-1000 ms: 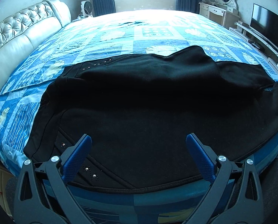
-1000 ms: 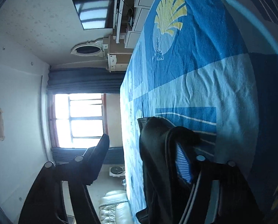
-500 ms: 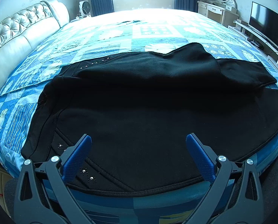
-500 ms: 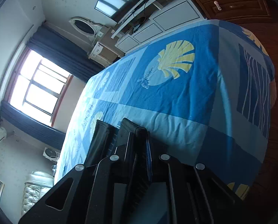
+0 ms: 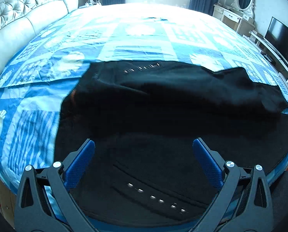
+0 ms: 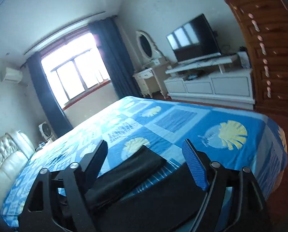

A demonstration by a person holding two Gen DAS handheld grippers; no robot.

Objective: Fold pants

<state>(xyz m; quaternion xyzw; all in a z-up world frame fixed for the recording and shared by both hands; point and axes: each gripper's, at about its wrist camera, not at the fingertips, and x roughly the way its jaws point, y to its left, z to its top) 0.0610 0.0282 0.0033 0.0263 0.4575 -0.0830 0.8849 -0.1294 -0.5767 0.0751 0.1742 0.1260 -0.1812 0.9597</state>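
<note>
Black pants [image 5: 163, 119] lie spread across the near part of a blue patterned bed [image 5: 140, 34], one leg folded over the other, small silver studs near the waist. My left gripper [image 5: 143, 148] is open and empty, hovering just above the near waist end. In the right wrist view the pants' leg end [image 6: 136, 170] lies on the bed between the fingers. My right gripper [image 6: 146, 152] is open just above it, holding nothing.
A cream tufted headboard [image 5: 18, 19] runs along the left. A window with dark curtains [image 6: 74, 73] is at the far end. A dressing table with an oval mirror [image 6: 147, 69], a TV on a white cabinet [image 6: 194, 38] and a wooden wardrobe [image 6: 269, 48] stand to the right.
My right gripper shut on the leg end, swung upright, then opened and let it go onto the bed. My left gripper moved rightward along the waist end.
</note>
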